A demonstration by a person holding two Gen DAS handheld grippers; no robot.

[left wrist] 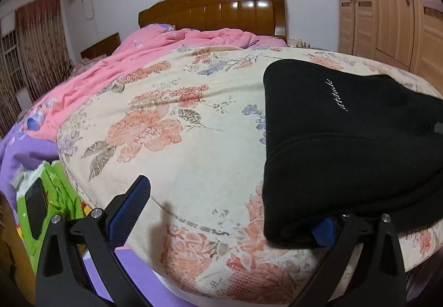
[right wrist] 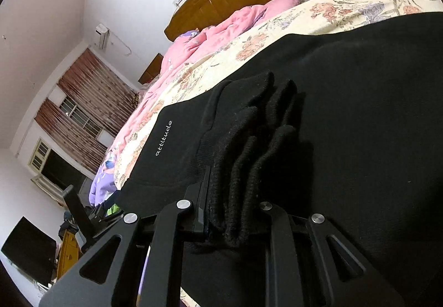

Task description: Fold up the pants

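Note:
Black pants (left wrist: 346,146) with a white "attitude" print lie folded on the floral bedsheet (left wrist: 177,118), at the right of the left wrist view. My left gripper (left wrist: 232,204) stands wide open just left of the pants' near corner. Its left blue pad (left wrist: 130,212) hovers over bare sheet, and its right pad (left wrist: 325,232) is partly hidden under the pants' edge. In the right wrist view my right gripper (right wrist: 232,196) is shut on a bunched, ribbed end of the pants (right wrist: 249,146), held over the rest of the black cloth (right wrist: 360,113).
A crumpled pink quilt (left wrist: 144,57) lies toward the wooden headboard (left wrist: 221,10). A wardrobe (left wrist: 387,7) stands at the right. A green package (left wrist: 49,196) and purple cloth (left wrist: 25,151) sit by the bed's near left edge. Curtains (right wrist: 91,102) cover the far window.

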